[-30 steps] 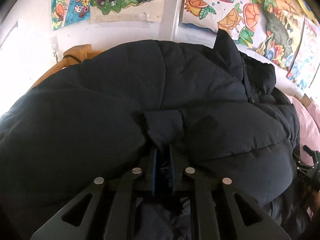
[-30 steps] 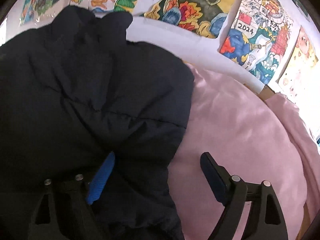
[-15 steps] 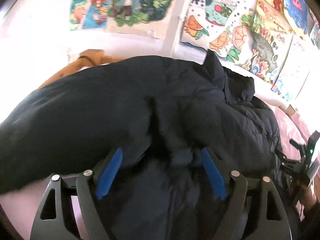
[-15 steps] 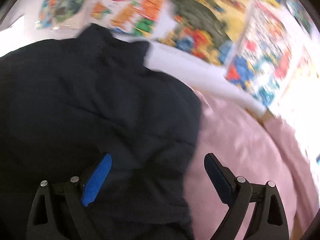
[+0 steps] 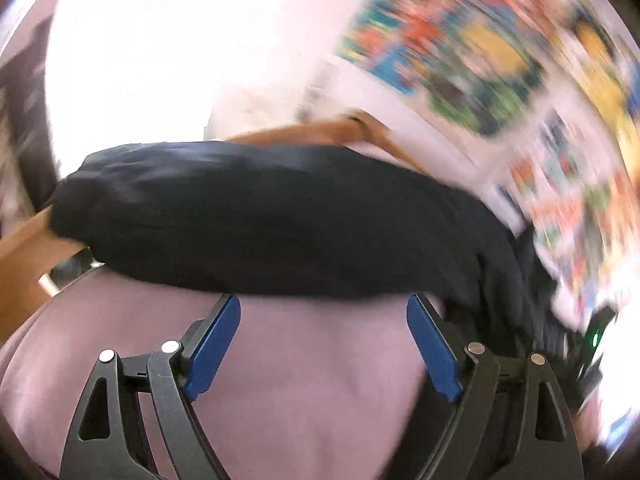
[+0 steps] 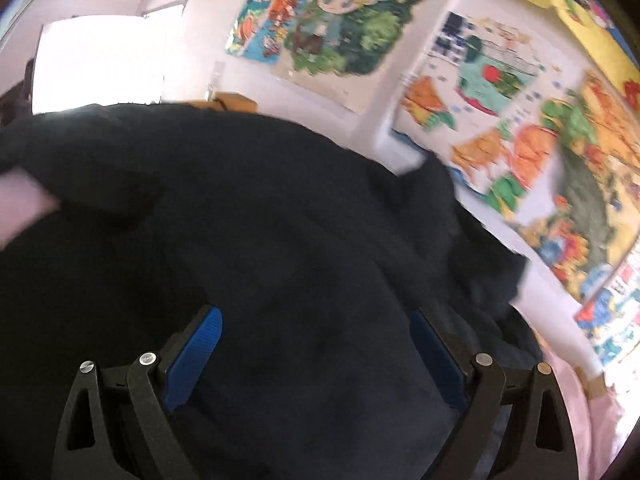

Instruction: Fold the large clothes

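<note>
Black padded jacket (image 5: 280, 232) lies across the far side of the pink bed (image 5: 304, 380); the left gripper (image 5: 324, 340), fingers opening, holds nothing. Right gripper (image 6: 316, 354) hovers spread over it. Bulky and soft, probably best pinched at hems.

Both the left gripper (image 5: 323, 322) and the right gripper (image 6: 316, 334) are built of black linkage arms with triangular cut-outs, joined by round silver pins near the base, and each finger (image 5: 214, 340) carries a flat blue pad on its inner face.
</note>
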